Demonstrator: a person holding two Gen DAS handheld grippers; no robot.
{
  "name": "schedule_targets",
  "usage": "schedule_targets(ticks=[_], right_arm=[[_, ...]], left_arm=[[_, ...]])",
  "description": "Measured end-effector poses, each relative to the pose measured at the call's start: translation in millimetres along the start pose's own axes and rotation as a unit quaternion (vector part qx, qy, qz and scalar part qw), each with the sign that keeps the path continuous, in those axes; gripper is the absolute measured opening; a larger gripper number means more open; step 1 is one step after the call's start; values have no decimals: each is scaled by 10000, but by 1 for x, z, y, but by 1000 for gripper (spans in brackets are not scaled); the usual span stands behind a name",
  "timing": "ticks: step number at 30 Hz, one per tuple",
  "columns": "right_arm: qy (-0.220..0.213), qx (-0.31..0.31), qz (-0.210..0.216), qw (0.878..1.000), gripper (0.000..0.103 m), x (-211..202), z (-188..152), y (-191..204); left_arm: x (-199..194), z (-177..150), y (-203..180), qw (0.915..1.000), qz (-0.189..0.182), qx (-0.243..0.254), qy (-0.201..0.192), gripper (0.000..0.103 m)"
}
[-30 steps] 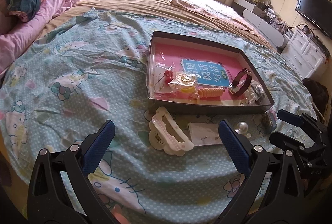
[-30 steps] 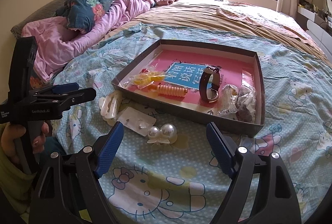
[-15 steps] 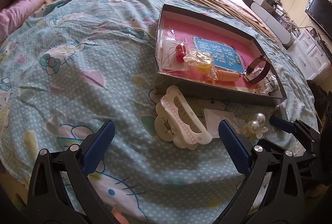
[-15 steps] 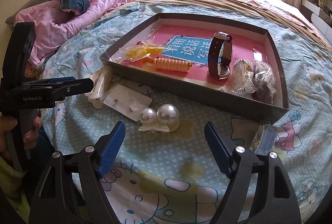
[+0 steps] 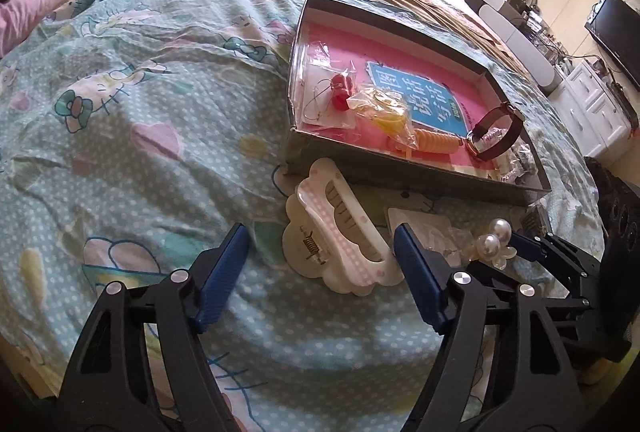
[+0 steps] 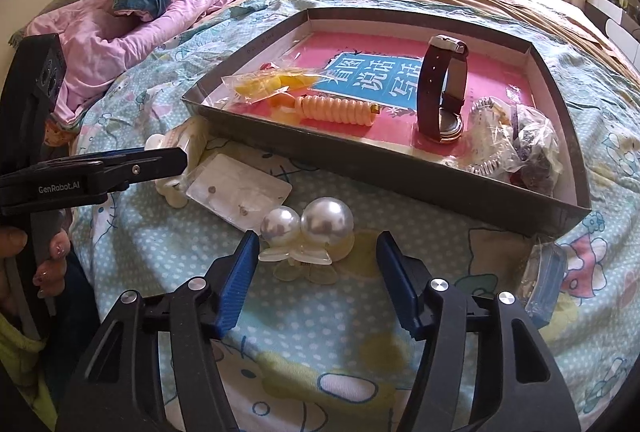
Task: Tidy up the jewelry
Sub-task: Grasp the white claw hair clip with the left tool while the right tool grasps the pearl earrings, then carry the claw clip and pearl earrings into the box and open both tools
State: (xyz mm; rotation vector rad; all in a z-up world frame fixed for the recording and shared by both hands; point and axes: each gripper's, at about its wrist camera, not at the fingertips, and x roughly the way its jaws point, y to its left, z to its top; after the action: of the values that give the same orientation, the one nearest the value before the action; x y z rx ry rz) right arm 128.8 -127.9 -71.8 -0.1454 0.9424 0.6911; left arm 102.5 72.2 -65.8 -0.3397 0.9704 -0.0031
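Note:
A shallow grey box (image 5: 404, 174) (image 6: 400, 168) with a pink floor lies on the bedspread and holds a brown watch (image 6: 444, 88), an orange coil hair tie (image 6: 340, 110), and bagged jewelry (image 6: 516, 148). In front of it lie a white claw hair clip (image 5: 340, 232) (image 6: 172, 148), a clear earring card (image 6: 240, 192) (image 5: 420, 226) and a pearl hair clip (image 6: 308, 232) (image 5: 494, 238). My left gripper (image 5: 320, 272) is open, its fingers either side of the white clip. My right gripper (image 6: 316, 274) is open, just short of the pearl clip.
A small clear bag (image 6: 544, 276) lies on the blue Hello Kitty bedspread (image 5: 140, 136) right of my right gripper. Pink bedding and pillows (image 6: 160, 0) are at the back left. White drawers and a TV (image 5: 616, 32) stand beyond the bed's right side.
Both grippers have moved forward and down. The left one closed in on the white claw clip, the right one on the pearl clip. Both stayed open.

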Motion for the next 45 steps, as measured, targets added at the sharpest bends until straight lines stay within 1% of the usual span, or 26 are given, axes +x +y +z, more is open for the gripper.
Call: schedule_targets(ticks=[3,5,6,8,9,17,21,28,35,45], right_arm=[[-21,-11,32,10000,51,2,0,-1],[-29,-40,60,10000,44,3,0,-1],[-43,-55,59,10000,43,3,0,-1],[-60,-55,65,9999,43,3,0,0],[-68,-43,74,9999,43,3,0,0],[-129,20,57,9999,43,-5,-4,-3],[-163,50,27,9999,43,-12,-4,-6],[-279,29,-10,9996,43,-26,-3,-5],[-395,-78,21,9992,43,-39,1,2],[-621,-239,116,9977,43,-60,7,13]], left_arm=[[4,0,-3,10000,5,21,4,63],[6,1,-4,10000,1,27,3,60],[7,1,-4,10000,-5,18,-1,58],[8,3,-4,10000,-55,-8,-4,50],[9,4,-5,10000,-91,-18,4,48],[7,3,-8,9999,-93,40,-65,45],[-2,2,-8,9997,-158,57,-160,43],[-18,1,-17,9987,-130,288,-388,38],[-35,1,-24,9969,-118,454,-640,38],[-61,4,-33,9934,-156,560,-987,38]])
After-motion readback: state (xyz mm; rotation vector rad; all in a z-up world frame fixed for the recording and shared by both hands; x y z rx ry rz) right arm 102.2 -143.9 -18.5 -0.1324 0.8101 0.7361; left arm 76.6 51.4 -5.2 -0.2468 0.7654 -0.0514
